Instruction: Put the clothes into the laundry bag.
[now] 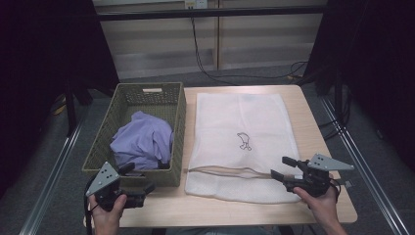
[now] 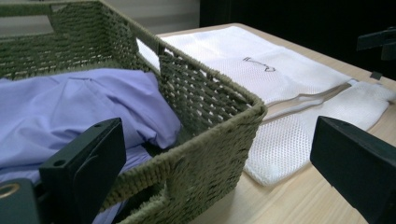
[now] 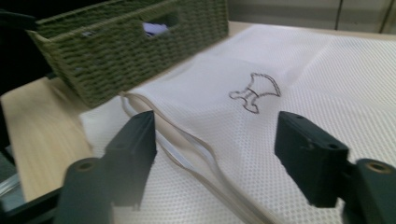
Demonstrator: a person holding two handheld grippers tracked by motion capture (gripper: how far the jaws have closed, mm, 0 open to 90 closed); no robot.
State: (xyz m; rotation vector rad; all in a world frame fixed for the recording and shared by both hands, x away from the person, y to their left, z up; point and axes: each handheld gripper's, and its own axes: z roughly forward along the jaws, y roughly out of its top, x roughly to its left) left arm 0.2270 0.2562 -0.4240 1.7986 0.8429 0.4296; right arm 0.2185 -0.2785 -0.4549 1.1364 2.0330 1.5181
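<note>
Nearest the camera in the high view, the left gripper (image 1: 139,178) is held low at the near left corner of the light wooden table (image 1: 313,122), just in front of the near wall of the olive-green woven basket (image 1: 177,112). Its jaws are spread wide with nothing between them; in the left gripper view (image 2: 217,161) the basket's near corner is framed between the two black jaws, though whether a jaw touches the weave can't really be told from here.

The right gripper (image 1: 283,167) is held at the near right, over the near edge of the white mesh laundry bag (image 1: 240,122). Jaws are wide apart there too, empty, hovering just above the mesh in the right gripper view (image 3: 215,154), with the bag's beige-trimmed opening (image 3: 187,144) running between them.

The bag is laid flat on the table, right beside the basket and touching its side, with a small dark outline drawing (image 1: 243,141) stitched or printed around the middle.

Inside the basket, a crumpled lilac cloth garment (image 1: 142,139) is bunched toward the near half. A handle cut-out (image 1: 152,90) is seen in the far wall.

Beyond the table, black cables (image 1: 205,68) are trailed across the grey floor.
</note>
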